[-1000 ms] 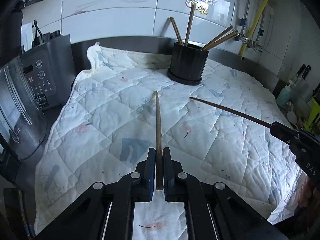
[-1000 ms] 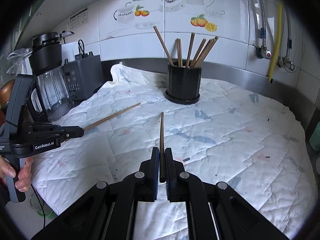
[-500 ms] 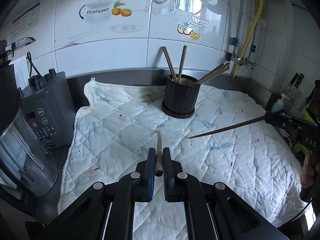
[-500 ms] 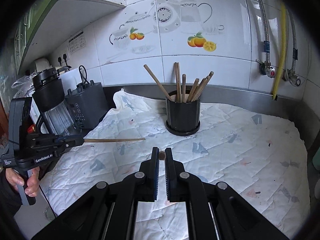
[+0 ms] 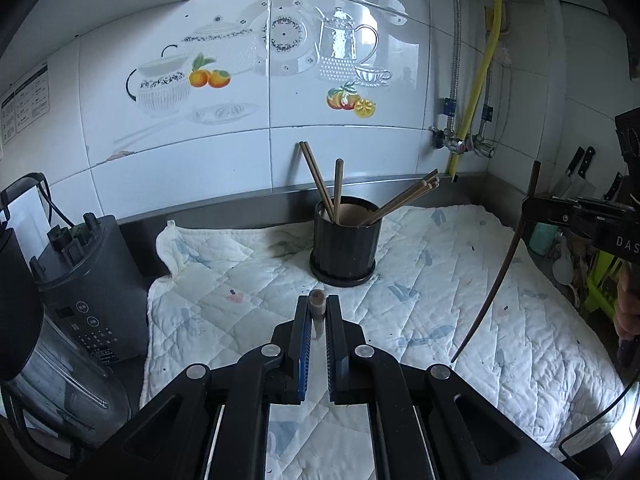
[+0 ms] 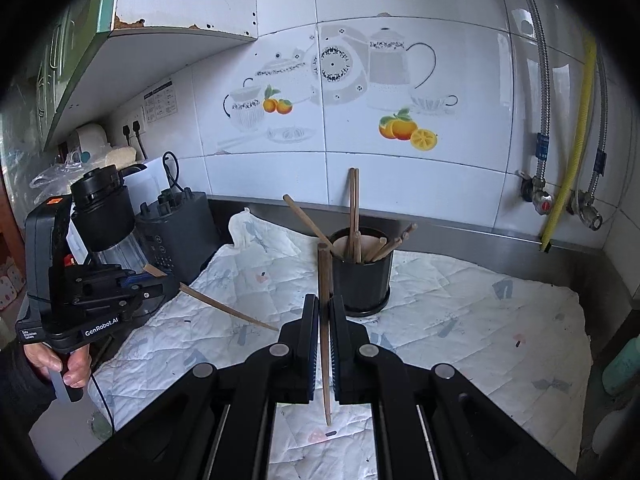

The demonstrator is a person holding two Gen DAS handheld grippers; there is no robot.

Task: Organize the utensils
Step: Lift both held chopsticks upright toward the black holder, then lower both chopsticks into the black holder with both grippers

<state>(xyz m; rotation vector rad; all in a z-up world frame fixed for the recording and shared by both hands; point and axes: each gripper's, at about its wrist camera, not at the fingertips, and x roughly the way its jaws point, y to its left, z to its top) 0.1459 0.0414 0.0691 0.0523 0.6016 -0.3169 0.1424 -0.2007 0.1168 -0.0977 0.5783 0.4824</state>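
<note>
The holder stands on the quilted cloth at 12 o'clock with chopsticks in it; the blender base sits at 9 o'clock.

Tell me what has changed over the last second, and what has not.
Both grippers lifted and tipped their chopsticks from lying low and near level over the quilted cloth to steep, thick ends up. The left gripper stays shut on its chopstick, the right gripper on its chopstick. Nothing was let go. The black holder with its chopsticks kept its place on the cloth.
</note>
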